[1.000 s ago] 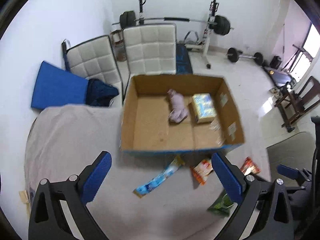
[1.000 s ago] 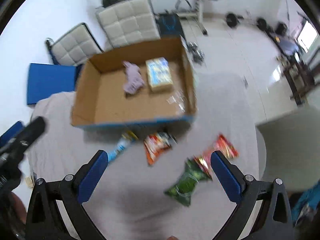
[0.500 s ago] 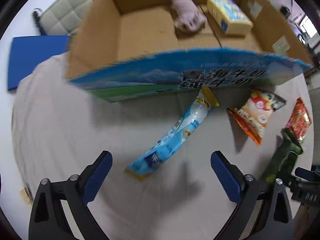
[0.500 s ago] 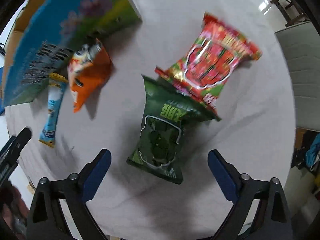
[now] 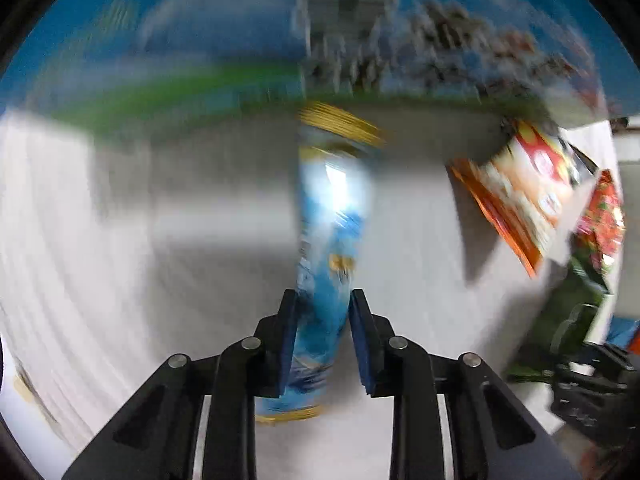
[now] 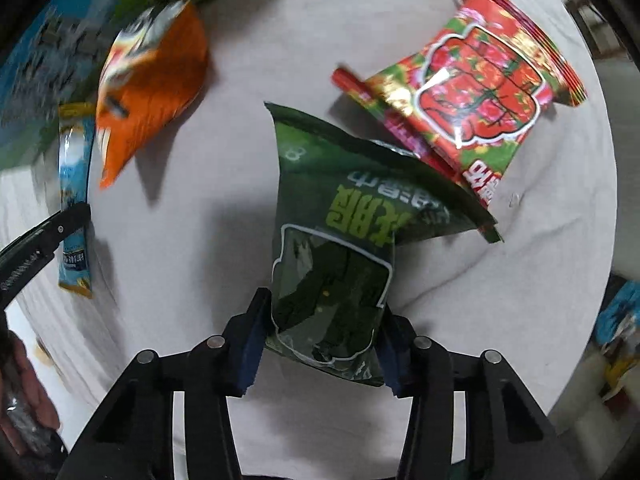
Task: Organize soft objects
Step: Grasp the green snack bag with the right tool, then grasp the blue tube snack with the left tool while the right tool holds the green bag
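White cloth (image 6: 280, 40) | left jaws pinch blue stick pack (image 5: 326, 264) | right jaws pinch green bag (image 6: 336, 256)

Packet colours on the grey-white cloth

Blue, gold-ended stick pack (image 5: 328, 240); dark green packet (image 6: 340, 248); red-patterned packet (image 6: 476, 92); orange packet (image 6: 148, 84).

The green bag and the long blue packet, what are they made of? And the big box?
The green bag looks like glossy plastic film: it creases sharply, shines, and has a see-through window. The long blue packet seems the same kind of shiny plastic wrap, judging by the bright glare on it, though it is blurred. The big box looks like printed cardboard, but blur leaves that less sure.
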{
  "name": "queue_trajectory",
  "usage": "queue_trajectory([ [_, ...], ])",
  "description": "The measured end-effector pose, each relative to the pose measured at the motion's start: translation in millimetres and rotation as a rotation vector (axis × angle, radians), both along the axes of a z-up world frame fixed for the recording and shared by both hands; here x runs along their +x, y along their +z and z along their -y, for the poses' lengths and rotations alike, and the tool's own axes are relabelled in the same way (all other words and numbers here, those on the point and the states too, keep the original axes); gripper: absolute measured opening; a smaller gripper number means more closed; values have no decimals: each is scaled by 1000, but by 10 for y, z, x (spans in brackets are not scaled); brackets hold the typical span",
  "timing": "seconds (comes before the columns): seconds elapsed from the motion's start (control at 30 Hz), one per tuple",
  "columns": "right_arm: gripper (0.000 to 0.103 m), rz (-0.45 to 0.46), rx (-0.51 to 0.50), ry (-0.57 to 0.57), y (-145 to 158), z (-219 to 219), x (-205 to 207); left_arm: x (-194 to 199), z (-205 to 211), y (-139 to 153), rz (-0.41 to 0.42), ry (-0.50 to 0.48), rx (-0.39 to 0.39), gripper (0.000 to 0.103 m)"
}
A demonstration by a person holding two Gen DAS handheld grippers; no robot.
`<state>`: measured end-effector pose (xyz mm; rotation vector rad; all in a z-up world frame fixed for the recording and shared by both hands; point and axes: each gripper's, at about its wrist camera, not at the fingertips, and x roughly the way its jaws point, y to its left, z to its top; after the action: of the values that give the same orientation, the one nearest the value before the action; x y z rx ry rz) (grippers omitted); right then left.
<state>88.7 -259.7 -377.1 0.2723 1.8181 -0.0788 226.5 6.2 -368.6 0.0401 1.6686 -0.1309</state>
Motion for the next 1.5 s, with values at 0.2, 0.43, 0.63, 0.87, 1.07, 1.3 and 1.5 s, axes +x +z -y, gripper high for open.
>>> queue_trajectory([
  [0.2, 48, -22, -12, 116, 1, -83, -196, -475, -80, -28, -92, 185, -140, 24],
  [0.43, 52, -30, -29, 111, -86, -166, -263, -447, 6, -123, -83, 183, -107, 34],
  [0.63, 52, -11, -60, 108, -93, -317, -214, -489, 112, -53, -5, 149, -77, 28],
  [0.87, 42, 27, -78, 134, 31, -491, -336, -811, 319, 26, 23, 130, -68, 19],
  [1.07, 40, 81, -68, 168, 290, -493, -462, -1087, 533, 362, 103, 96, -65, 11],
  [1.3, 39, 158, -35, 205, 719, -574, -586, -1179, 705, 870, 205, 76, -81, 6],
  [1.5, 39, 220, -11, 221, 1074, -594, -639, -1167, 651, 1027, 236, 77, -107, 4],
])
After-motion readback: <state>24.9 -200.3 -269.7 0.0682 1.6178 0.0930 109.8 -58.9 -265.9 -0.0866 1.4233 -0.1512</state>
